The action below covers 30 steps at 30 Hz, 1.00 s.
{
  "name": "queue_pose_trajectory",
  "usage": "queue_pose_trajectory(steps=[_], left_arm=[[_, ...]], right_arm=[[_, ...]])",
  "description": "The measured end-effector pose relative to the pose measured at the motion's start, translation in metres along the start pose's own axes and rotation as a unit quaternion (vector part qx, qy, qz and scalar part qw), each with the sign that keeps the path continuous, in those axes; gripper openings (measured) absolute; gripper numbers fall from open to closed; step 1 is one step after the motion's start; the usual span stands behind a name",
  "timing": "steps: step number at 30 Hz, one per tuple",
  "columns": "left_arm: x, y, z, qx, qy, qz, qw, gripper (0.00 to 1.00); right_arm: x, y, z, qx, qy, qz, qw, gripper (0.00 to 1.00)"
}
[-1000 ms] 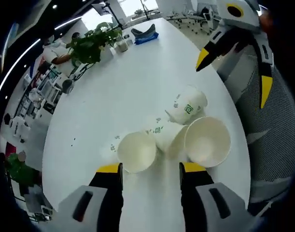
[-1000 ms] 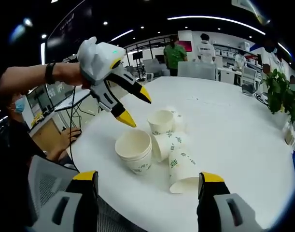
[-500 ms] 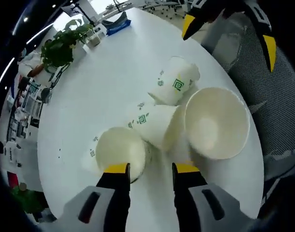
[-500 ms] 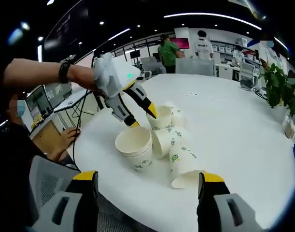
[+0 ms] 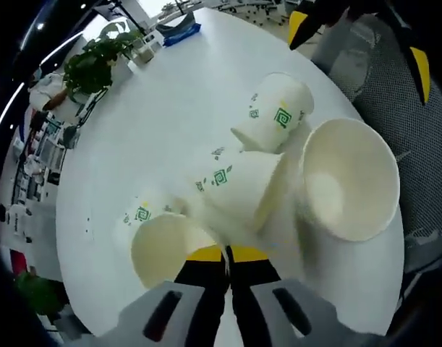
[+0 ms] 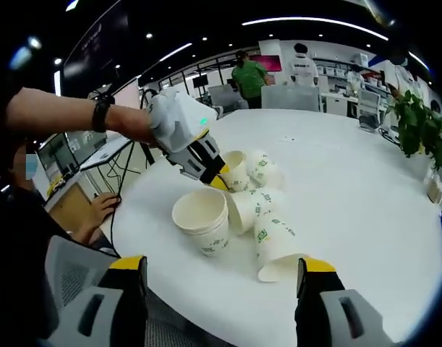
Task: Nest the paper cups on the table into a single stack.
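Left gripper (image 5: 226, 254) fingers pinching cup (image 5: 163, 249) rim; right gripper (image 6: 224, 276) fingers spread.

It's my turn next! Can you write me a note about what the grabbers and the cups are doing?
Left gripper: shut on the rim of the upright cup.
Right gripper: open, holding nothing.
On the table: short nested stack standing; two lying cups beside it.
Done: stack apparently started.
Left: nest the gripped cup, then the others.
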<state>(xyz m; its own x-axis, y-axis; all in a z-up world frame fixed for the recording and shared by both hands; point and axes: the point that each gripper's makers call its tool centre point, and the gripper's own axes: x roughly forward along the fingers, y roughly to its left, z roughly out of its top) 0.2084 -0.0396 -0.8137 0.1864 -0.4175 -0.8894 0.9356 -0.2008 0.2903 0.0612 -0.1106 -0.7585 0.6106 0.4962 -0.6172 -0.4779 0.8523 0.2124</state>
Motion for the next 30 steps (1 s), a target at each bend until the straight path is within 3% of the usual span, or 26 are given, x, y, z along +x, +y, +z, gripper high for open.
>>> queue_pose_trajectory(steps=[17,21,30], left_arm=[[-0.031,-0.027,-0.014,-0.032,0.009,0.023,0.9992,0.00],[-0.041,-0.028,-0.018,-0.063,0.004,0.035,0.9974,0.00],[-0.063,-0.033,-0.025,-0.088,0.003,0.055,0.9946,0.00]], right_arm=[[0.002,0.001,0.002,-0.006,-0.004,0.007,0.9999,0.86],[0.002,-0.001,0.004,-0.007,-0.007,0.005,0.9999,0.86],[0.000,0.005,0.008,-0.013,-0.010,0.011,0.9998,0.86]])
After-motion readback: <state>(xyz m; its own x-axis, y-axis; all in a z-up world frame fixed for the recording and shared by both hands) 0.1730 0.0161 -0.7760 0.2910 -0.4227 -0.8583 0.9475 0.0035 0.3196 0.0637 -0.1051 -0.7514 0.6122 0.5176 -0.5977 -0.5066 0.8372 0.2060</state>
